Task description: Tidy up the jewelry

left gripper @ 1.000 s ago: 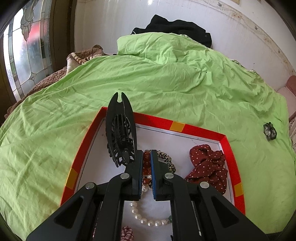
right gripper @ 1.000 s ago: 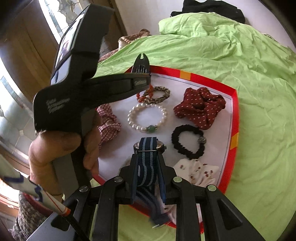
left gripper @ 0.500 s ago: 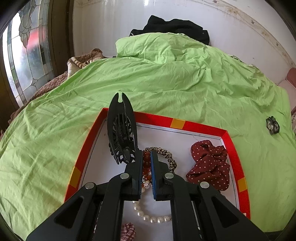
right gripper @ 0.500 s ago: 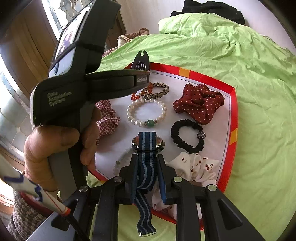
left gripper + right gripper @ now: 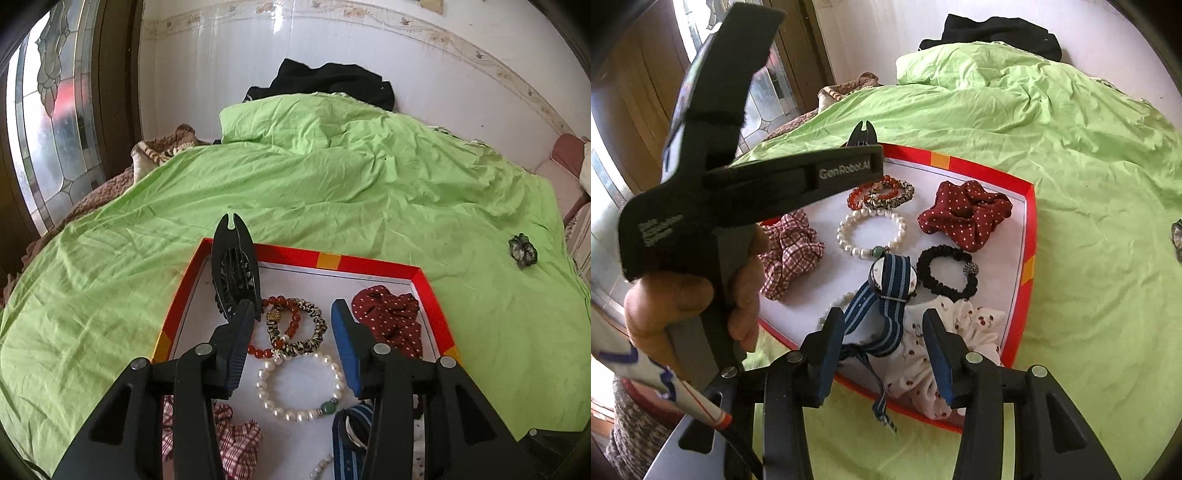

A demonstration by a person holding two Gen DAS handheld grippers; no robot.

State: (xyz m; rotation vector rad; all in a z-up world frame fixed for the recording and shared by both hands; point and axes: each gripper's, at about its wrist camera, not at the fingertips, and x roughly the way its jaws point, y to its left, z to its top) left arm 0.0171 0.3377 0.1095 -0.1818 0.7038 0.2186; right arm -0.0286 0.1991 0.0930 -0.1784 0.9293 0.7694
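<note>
A red-rimmed white tray [image 5: 369, 263] [image 5: 1030, 236] lies on the green bed. In it lie a black hair claw [image 5: 233, 273], a red bead bracelet [image 5: 291, 325], a leopard scrunchie [image 5: 314, 332], a pearl bracelet [image 5: 299, 384] [image 5: 871, 229], a maroon dotted scrunchie [image 5: 391, 317] [image 5: 964, 214], a checked scrunchie [image 5: 790, 254], a black hair tie [image 5: 945, 273], a cherry-print scrunchie [image 5: 945, 354] and a blue striped watch [image 5: 890, 284]. My left gripper [image 5: 293, 314] is open over the bracelets, its left finger beside the claw. My right gripper [image 5: 882, 321] is open above the watch strap.
A small dark scrunchie [image 5: 522, 251] lies on the green sheet right of the tray. Black clothes [image 5: 332, 85] sit on the pillow by the wall. A stained-glass window [image 5: 48, 122] is at the left. The hand holding the left gripper [image 5: 701, 302] fills the right wrist view's left side.
Both grippers have opened. The left one let go of the black hair claw, which now lies in the tray. The right one let go of the watch, which lies in the tray.
</note>
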